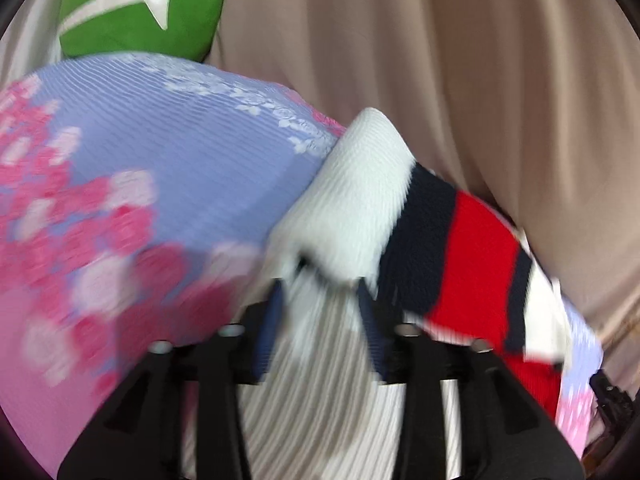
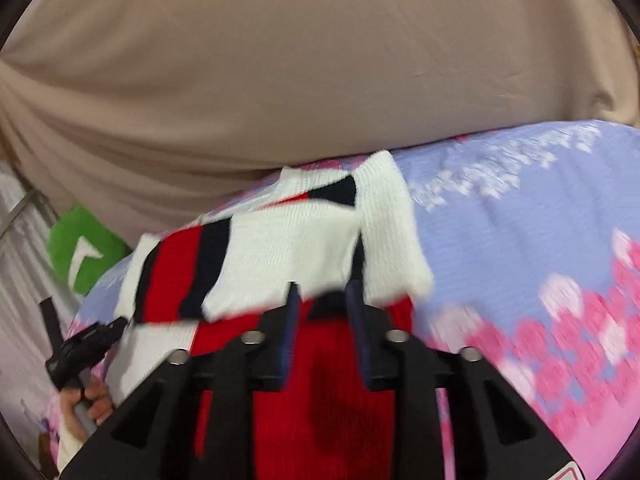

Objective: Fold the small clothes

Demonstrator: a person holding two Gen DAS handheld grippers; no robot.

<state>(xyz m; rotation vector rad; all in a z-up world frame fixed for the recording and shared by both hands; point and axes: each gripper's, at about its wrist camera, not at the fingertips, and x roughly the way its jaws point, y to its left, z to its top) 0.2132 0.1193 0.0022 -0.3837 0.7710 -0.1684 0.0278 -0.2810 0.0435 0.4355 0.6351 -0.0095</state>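
A small knitted sweater, white with navy and red stripes (image 1: pixel 472 256), lies on a floral lilac-and-pink bedspread (image 1: pixel 168 184). In the left wrist view my left gripper (image 1: pixel 320 292) has its fingers apart with the white ribbed edge (image 1: pixel 356 200) of the sweater lying between and over their tips. In the right wrist view my right gripper (image 2: pixel 322 292) has its fingers apart over the red part (image 2: pixel 332 392), under a folded white flap (image 2: pixel 288 252). The left gripper also shows at the left edge of the right wrist view (image 2: pixel 86 344). The frames are blurred.
A beige curtain (image 2: pixel 304 80) hangs behind the bed. A green cushion with a white mark (image 1: pixel 140 4) sits at the bed's far side; it also shows in the right wrist view (image 2: pixel 82 252). The bedspread (image 2: pixel 540 240) stretches to the right.
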